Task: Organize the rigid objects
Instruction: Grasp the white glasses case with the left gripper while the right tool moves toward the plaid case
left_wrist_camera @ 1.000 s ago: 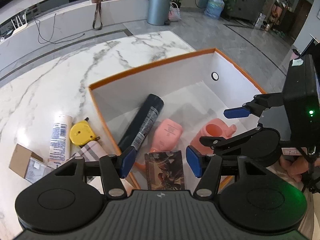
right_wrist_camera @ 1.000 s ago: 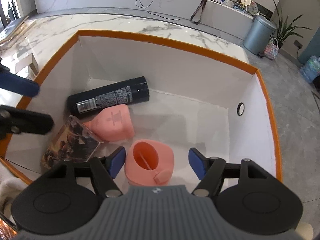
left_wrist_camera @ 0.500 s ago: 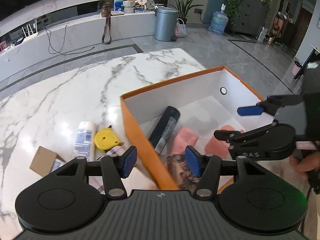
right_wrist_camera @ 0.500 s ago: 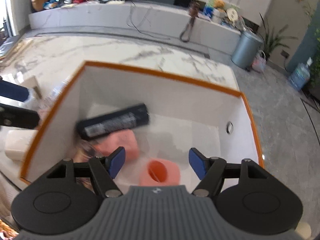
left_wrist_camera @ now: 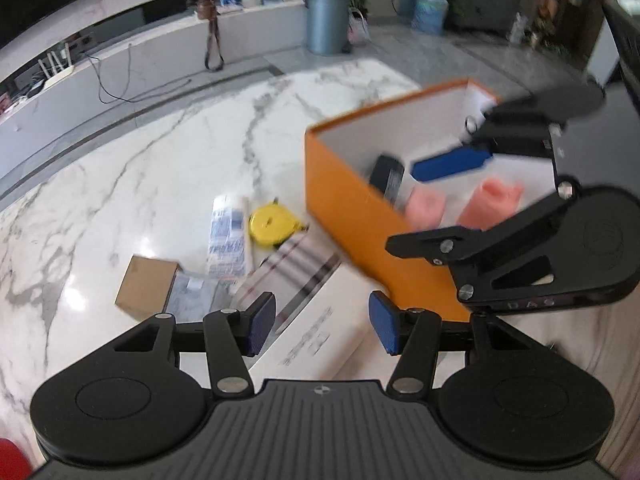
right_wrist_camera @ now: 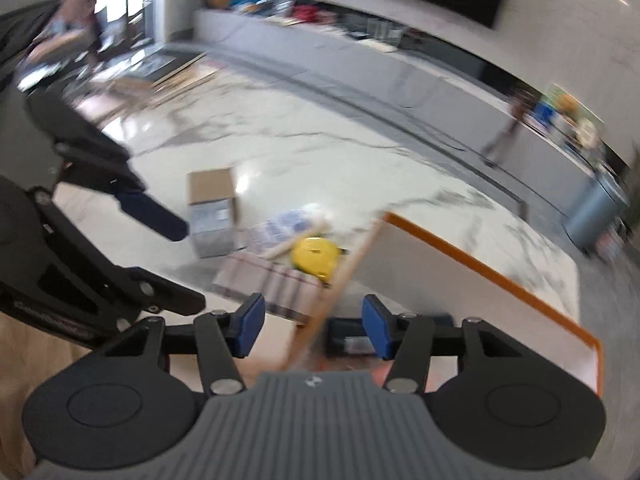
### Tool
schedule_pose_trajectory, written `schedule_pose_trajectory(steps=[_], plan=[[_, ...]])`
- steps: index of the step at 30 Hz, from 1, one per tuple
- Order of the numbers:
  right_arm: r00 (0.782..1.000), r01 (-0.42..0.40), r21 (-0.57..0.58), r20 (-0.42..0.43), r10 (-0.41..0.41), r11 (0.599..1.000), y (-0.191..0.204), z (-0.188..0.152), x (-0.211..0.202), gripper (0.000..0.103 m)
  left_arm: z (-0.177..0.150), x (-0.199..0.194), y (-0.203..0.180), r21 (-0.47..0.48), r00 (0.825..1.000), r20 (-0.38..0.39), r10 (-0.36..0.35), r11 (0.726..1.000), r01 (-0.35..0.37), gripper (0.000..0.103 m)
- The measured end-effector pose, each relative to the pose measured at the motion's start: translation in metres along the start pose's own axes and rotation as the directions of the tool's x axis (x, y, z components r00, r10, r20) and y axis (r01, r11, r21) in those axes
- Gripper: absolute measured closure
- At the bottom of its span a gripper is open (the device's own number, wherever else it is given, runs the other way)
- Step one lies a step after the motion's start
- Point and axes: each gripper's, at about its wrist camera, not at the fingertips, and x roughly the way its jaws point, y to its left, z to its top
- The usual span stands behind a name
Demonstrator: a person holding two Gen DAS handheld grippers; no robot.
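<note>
An orange box [left_wrist_camera: 352, 216] with white inside stands on the marble table and holds a black can [left_wrist_camera: 387, 176] and two pink items [left_wrist_camera: 426, 210]. Left of it lie a yellow tape measure [left_wrist_camera: 270, 226], a white tube [left_wrist_camera: 227, 236], a brown carton [left_wrist_camera: 146, 286], a striped box [left_wrist_camera: 292, 270] and a long white box [left_wrist_camera: 316, 340]. My left gripper [left_wrist_camera: 322, 326] is open and empty above the white box. My right gripper [right_wrist_camera: 312, 330] is open and empty over the box's left wall [right_wrist_camera: 344, 280]; it also shows in the left wrist view [left_wrist_camera: 436, 200].
The marble table [left_wrist_camera: 140, 168] stretches left and back. A long counter [left_wrist_camera: 160, 60] and a grey bin [left_wrist_camera: 328, 22] stand beyond it on the floor. The yellow tape measure [right_wrist_camera: 314, 256] and the brown carton [right_wrist_camera: 210, 194] also show in the blurred right wrist view.
Both grippers have pulled up and left out of the orange box, empty. The views now take in the loose items on the table beside the box.
</note>
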Motion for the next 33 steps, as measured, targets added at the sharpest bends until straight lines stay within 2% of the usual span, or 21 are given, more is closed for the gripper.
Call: schedule_pose_trajectory(steps=[6,8,15,19,24,28,33], plan=[[0.997,-0.058,-0.184,-0.062,0.047,0.981,0.026,0.015,0.036,0.051,-0.015,0.023,0.010,0.090,0.997,-0.071,-0.032,0.995,0.039,0.037],[0.995,-0.069,-0.234,-0.081,0.052,0.970,0.031,0.018,0.044,0.051,-0.020,0.031,0.010,0.122,0.994,-0.098,-0.054,0.990,0.066,0.034],[0.983,-0.135,-0.343,-0.164,0.082,0.929,0.040,0.023,0.070,0.051,-0.024,0.068,0.005,0.176,0.975,-0.204,-0.082,0.977,0.119,0.028],[0.977,-0.155,-0.354,-0.193,0.090,0.922,0.036,0.023,0.080,0.051,-0.021,0.078,0.007,0.162,0.970,-0.220,-0.102,0.977,0.140,0.020],[0.969,-0.178,-0.325,-0.220,0.109,0.929,0.028,0.022,0.090,0.051,-0.017,0.087,0.008,0.175,0.966,-0.242,-0.092,0.975,0.136,0.020],[0.968,-0.186,-0.345,-0.226,0.111,0.920,0.029,0.018,0.091,0.051,-0.018,0.101,0.014,0.134,0.954,-0.281,-0.107,0.980,0.149,0.018],[0.966,-0.194,-0.346,-0.229,0.117,0.918,0.032,0.018,0.094,0.050,-0.017,0.100,0.015,0.113,0.951,-0.287,-0.118,0.981,0.156,0.022]])
